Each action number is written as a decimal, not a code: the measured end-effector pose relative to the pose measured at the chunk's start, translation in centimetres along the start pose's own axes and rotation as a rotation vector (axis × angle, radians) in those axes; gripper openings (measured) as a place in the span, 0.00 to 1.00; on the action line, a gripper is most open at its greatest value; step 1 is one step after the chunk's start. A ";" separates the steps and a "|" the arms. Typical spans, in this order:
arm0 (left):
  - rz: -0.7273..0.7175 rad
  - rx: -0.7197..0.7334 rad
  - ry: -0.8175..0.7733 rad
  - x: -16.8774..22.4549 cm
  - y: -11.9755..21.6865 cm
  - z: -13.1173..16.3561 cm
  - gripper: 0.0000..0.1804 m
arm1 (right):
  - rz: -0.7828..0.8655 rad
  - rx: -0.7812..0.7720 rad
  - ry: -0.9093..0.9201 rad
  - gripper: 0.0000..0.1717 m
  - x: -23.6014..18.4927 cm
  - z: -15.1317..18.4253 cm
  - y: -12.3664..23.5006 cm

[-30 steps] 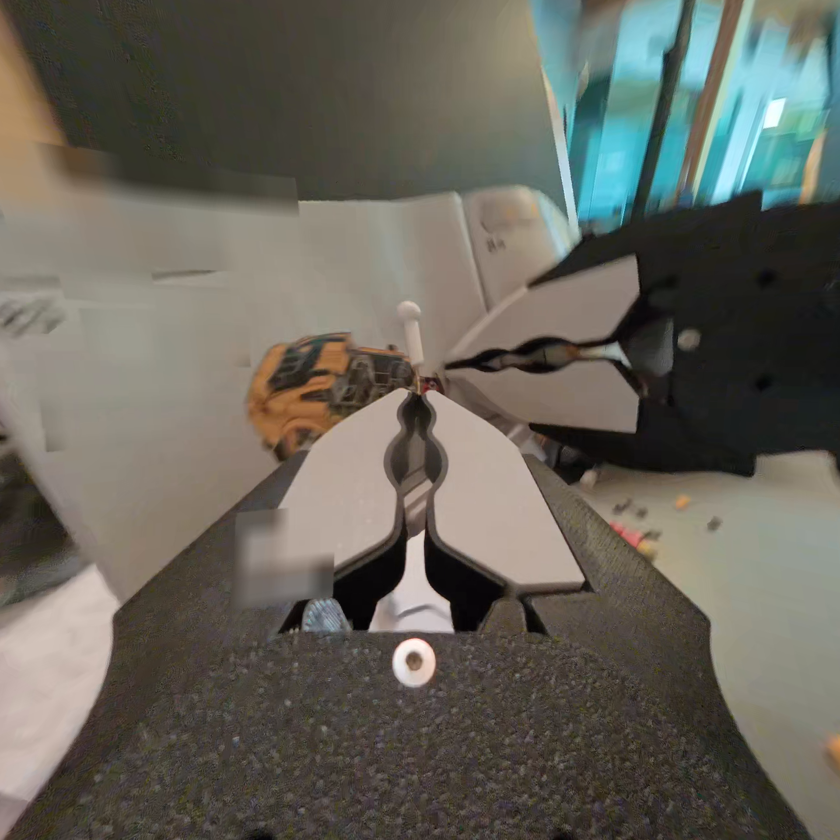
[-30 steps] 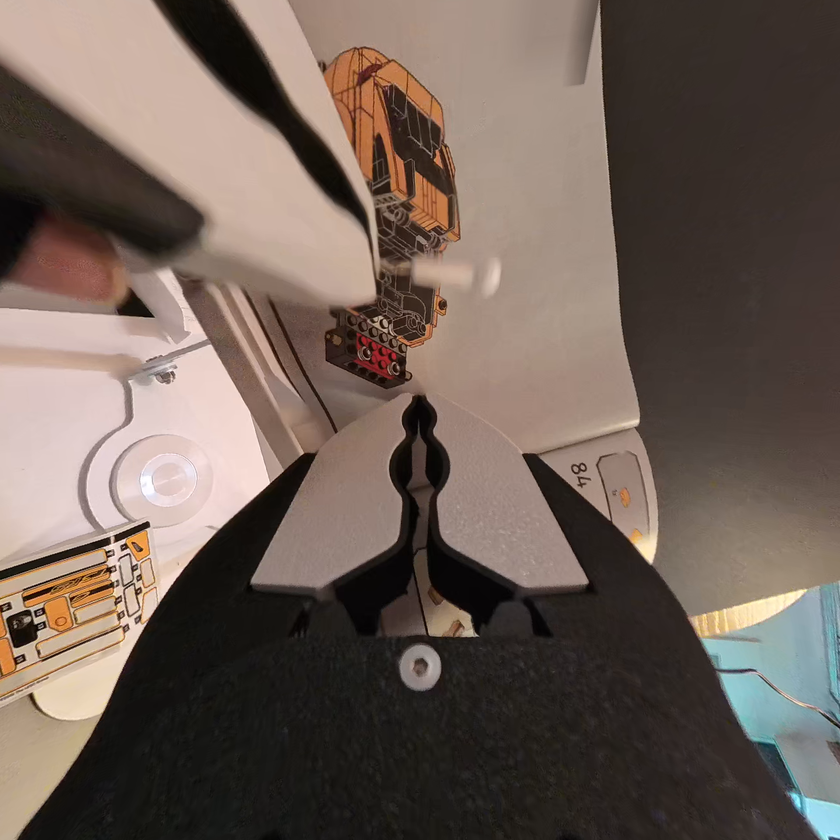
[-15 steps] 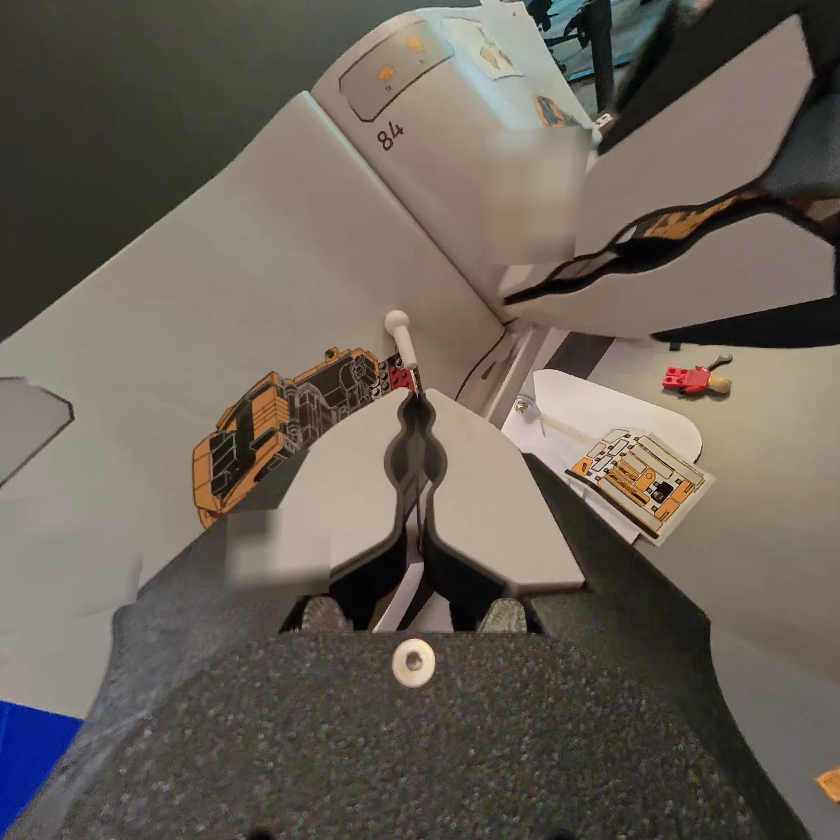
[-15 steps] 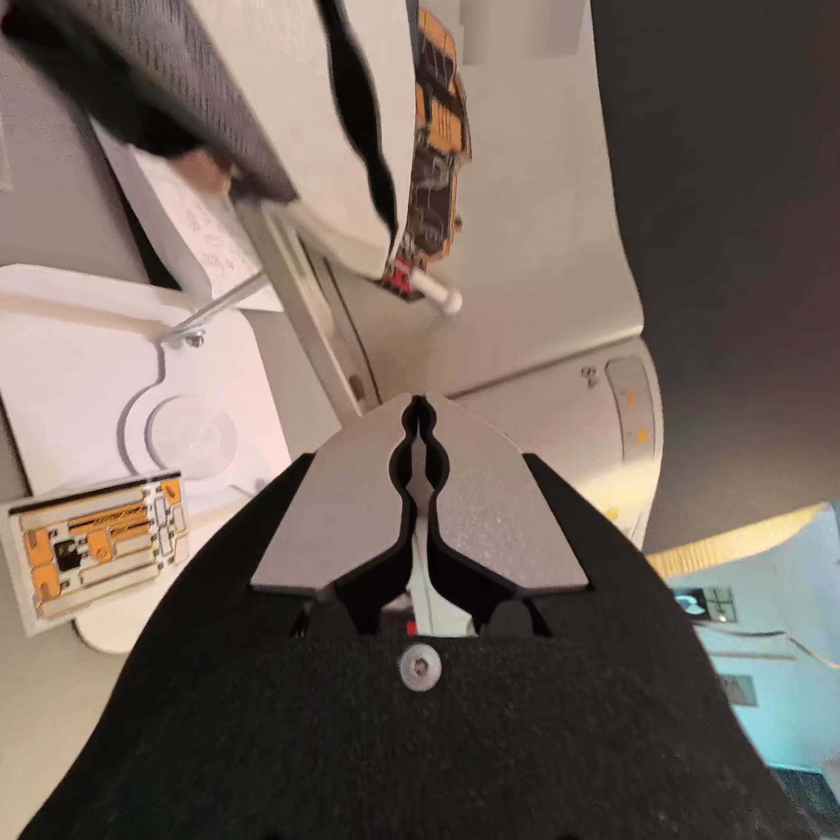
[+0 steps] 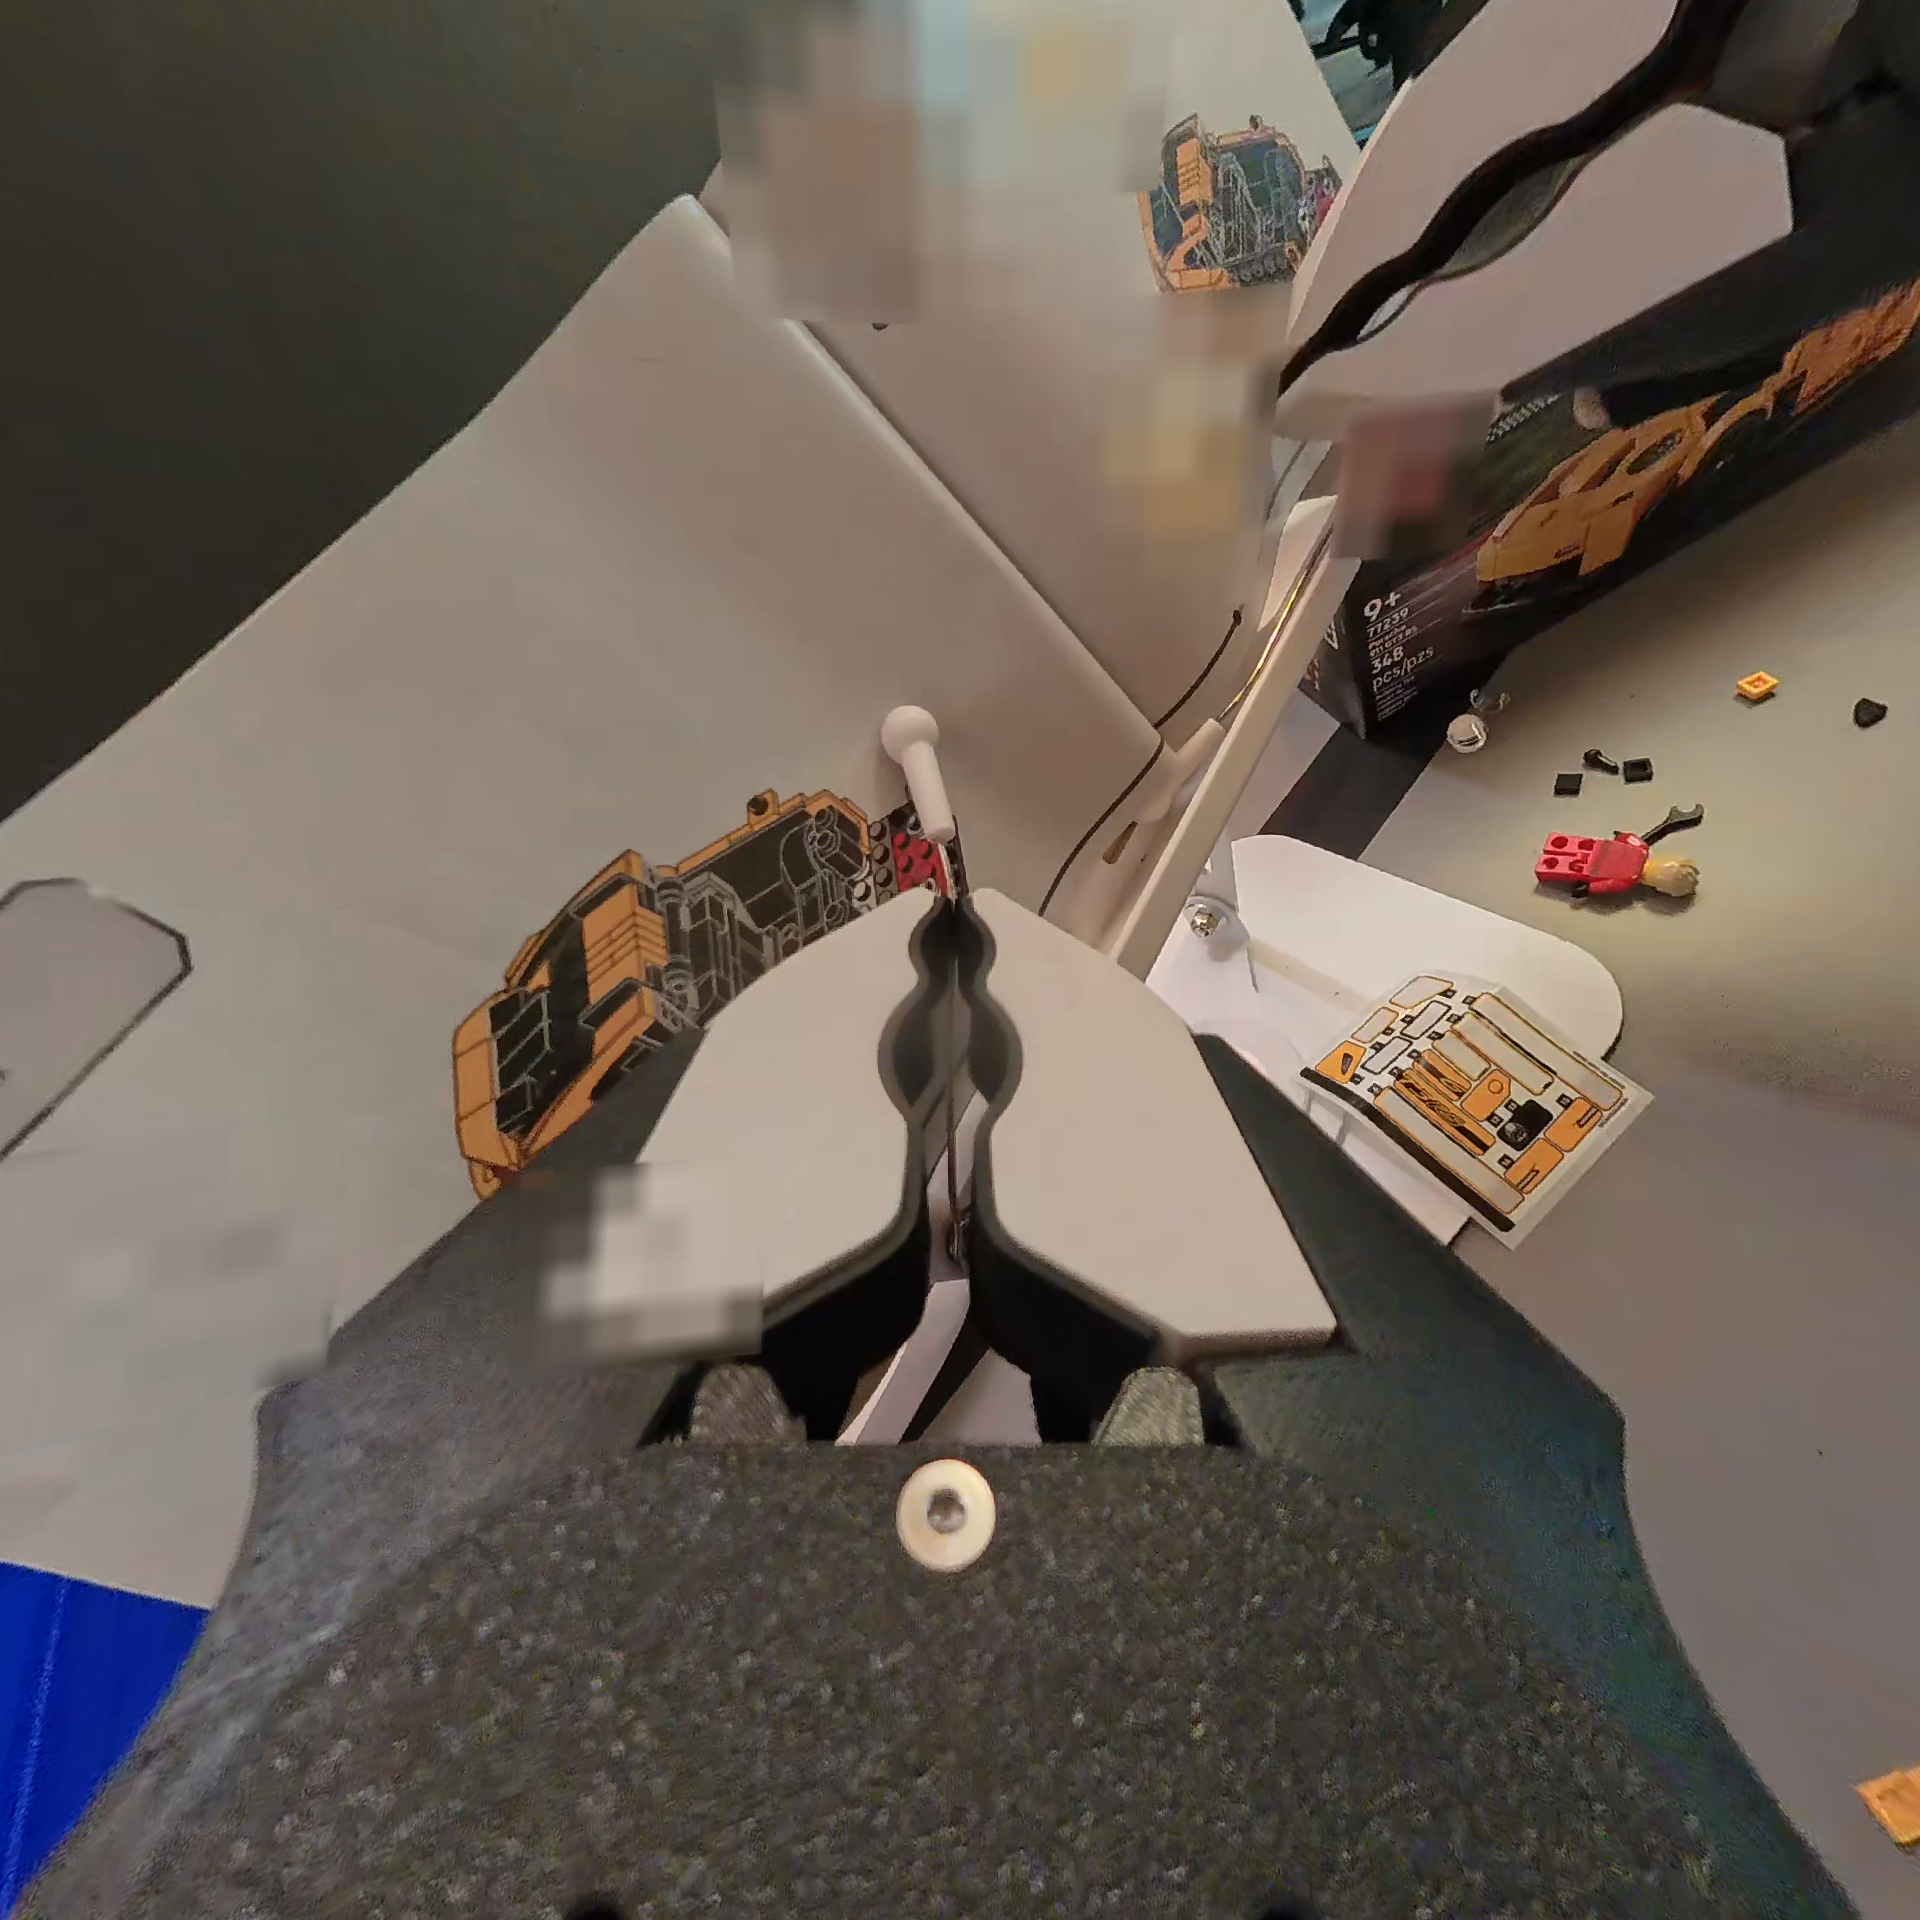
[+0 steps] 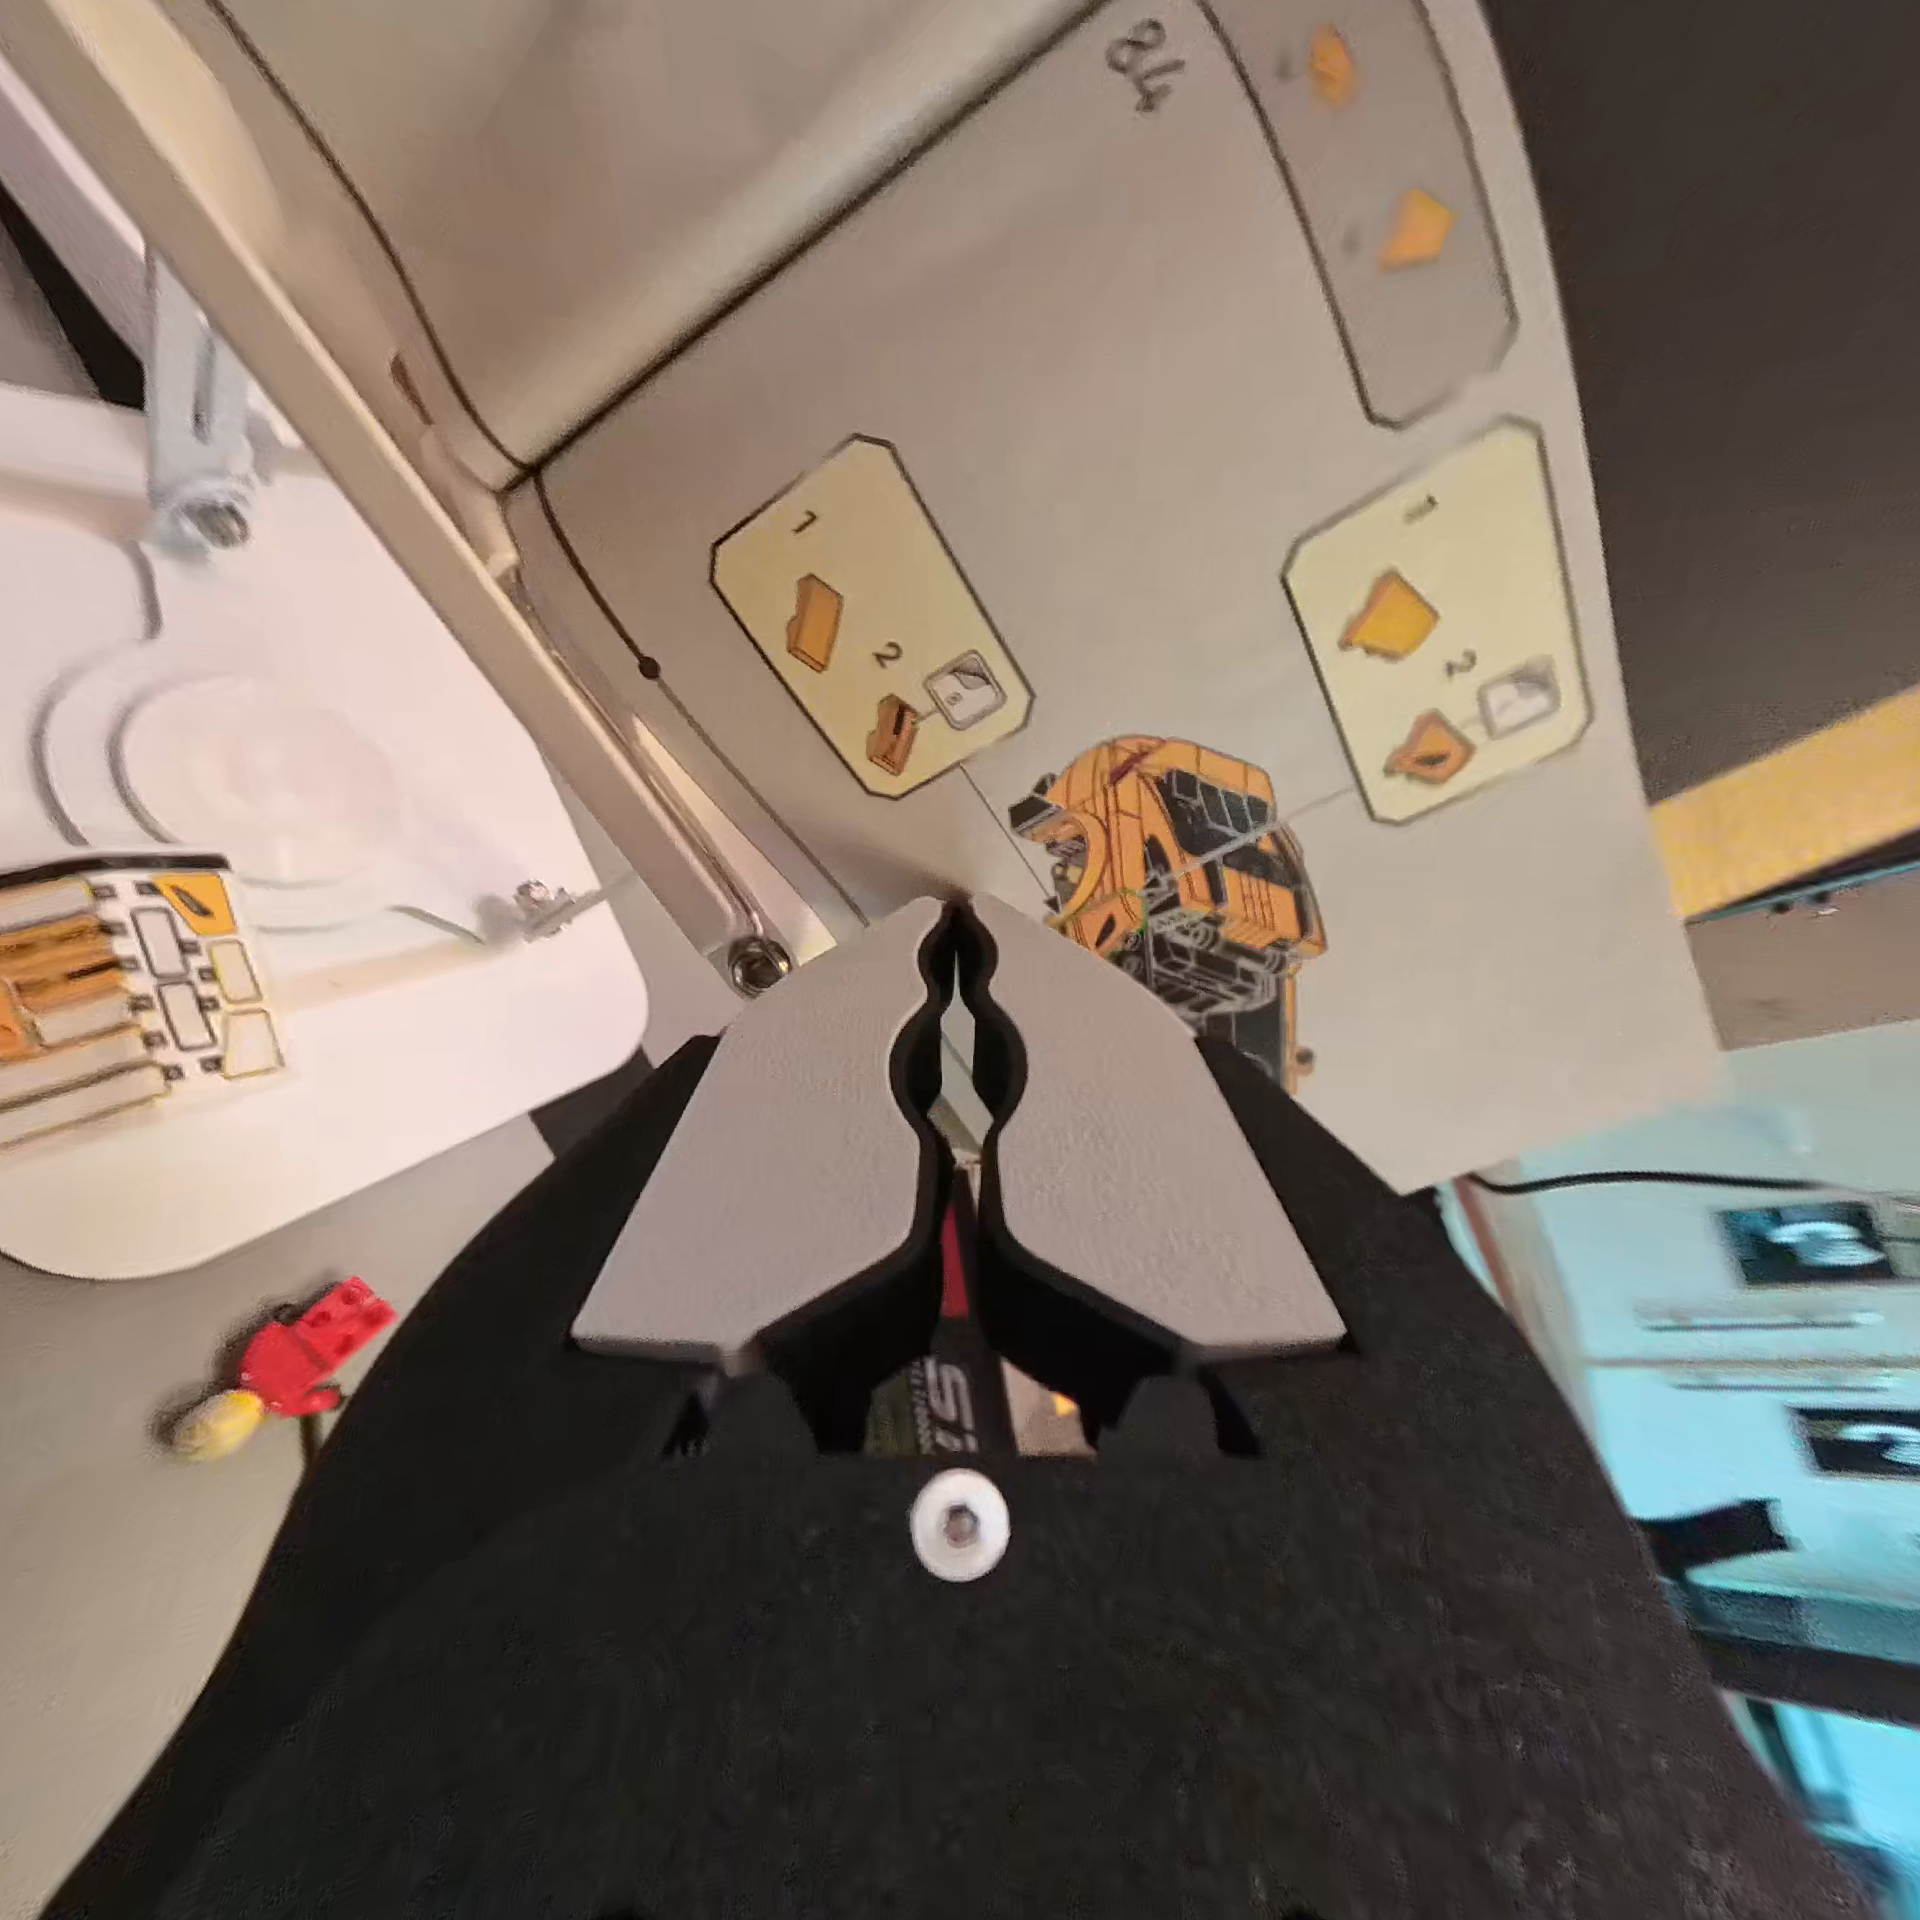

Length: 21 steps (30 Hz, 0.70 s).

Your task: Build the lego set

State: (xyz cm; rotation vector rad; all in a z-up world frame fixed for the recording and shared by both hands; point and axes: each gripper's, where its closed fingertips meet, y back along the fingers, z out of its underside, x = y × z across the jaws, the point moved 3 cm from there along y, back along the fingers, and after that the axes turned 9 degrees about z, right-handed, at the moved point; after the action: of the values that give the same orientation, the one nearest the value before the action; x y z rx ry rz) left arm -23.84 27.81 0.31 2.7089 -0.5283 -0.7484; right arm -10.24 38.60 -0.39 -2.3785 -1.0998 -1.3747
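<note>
An open instruction booklet (image 5: 520, 675) leans on a white stand (image 5: 1403, 935). My left gripper (image 5: 954, 902) is shut on the lower edge of the left page, which shows as a thin dark line between the jaws. A drawing of an orange car (image 5: 644, 987) is on that page. A white peg (image 5: 914, 764) of the stand sticks up just past the fingertips. My right gripper (image 6: 956, 906) is shut, with its tips at the lower part of the right page (image 6: 1143, 416), beside another orange car drawing (image 6: 1195, 852). I cannot tell if it pinches paper. It also shows in the left wrist view (image 5: 1311, 358), at the upper right.
A sticker sheet (image 5: 1465, 1091) lies on the stand's white base and also shows in the right wrist view (image 6: 114, 977). A red minifigure (image 5: 1610, 862) and small loose pieces (image 5: 1600, 774) lie on the grey table. A dark toy box (image 5: 1610, 520) stands behind. Across from one pair of fingers to the other is roughly 15 cm.
The left gripper has stayed shut on the page beside the peg. The right gripper has stayed shut and moved away from the left one, along the right page.
</note>
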 end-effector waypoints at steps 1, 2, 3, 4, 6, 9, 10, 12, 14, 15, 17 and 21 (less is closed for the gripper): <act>-0.001 -0.006 -0.005 0.0 0.0 0.0 0.00 | -0.003 0.006 -0.046 0.00 0.3 0.3 0.0; -0.003 -0.012 -0.009 0.1 0.1 0.0 0.00 | -0.004 0.009 -0.092 0.00 0.6 0.7 0.0; -0.009 -0.019 -0.013 0.1 0.1 0.0 0.00 | -0.002 0.018 -0.139 0.00 1.1 1.0 0.0; -0.016 -0.025 -0.020 0.1 0.1 0.0 0.00 | 0.009 0.022 -0.181 0.00 1.8 1.4 0.0; -0.034 -0.040 -0.034 0.2 0.2 0.1 0.00 | 0.038 0.034 -0.245 0.05 3.1 2.3 0.1; -0.055 -0.060 -0.053 0.2 0.3 0.2 0.00 | 0.063 0.015 -0.347 0.27 4.9 3.6 0.1; -0.061 -0.067 -0.058 0.2 0.3 0.3 0.00 | 0.072 0.004 -0.385 0.33 5.6 4.0 0.1; -0.070 -0.074 -0.068 0.2 0.3 0.4 0.00 | 0.080 -0.008 -0.465 0.41 6.8 4.7 -0.1; -0.076 -0.077 -0.070 0.1 0.2 0.6 0.00 | 0.005 -0.016 -0.559 0.46 7.1 5.2 -0.8; -0.080 -0.078 -0.072 0.0 0.2 0.7 0.00 | -0.052 -0.017 -0.610 0.48 7.2 5.3 -1.2; -0.079 -0.068 -0.070 -0.1 0.2 0.8 0.00 | -0.224 -0.009 -0.712 0.47 7.0 5.3 -1.9; -0.058 -0.057 -0.054 -0.4 0.1 0.9 0.00 | -0.580 0.035 -0.855 0.33 5.8 4.7 -2.3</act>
State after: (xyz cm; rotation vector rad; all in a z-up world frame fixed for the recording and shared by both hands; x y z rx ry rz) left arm -24.65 27.70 -0.23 2.6685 -0.4349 -0.8408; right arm -6.90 45.54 1.21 -2.7956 -2.1080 -0.3370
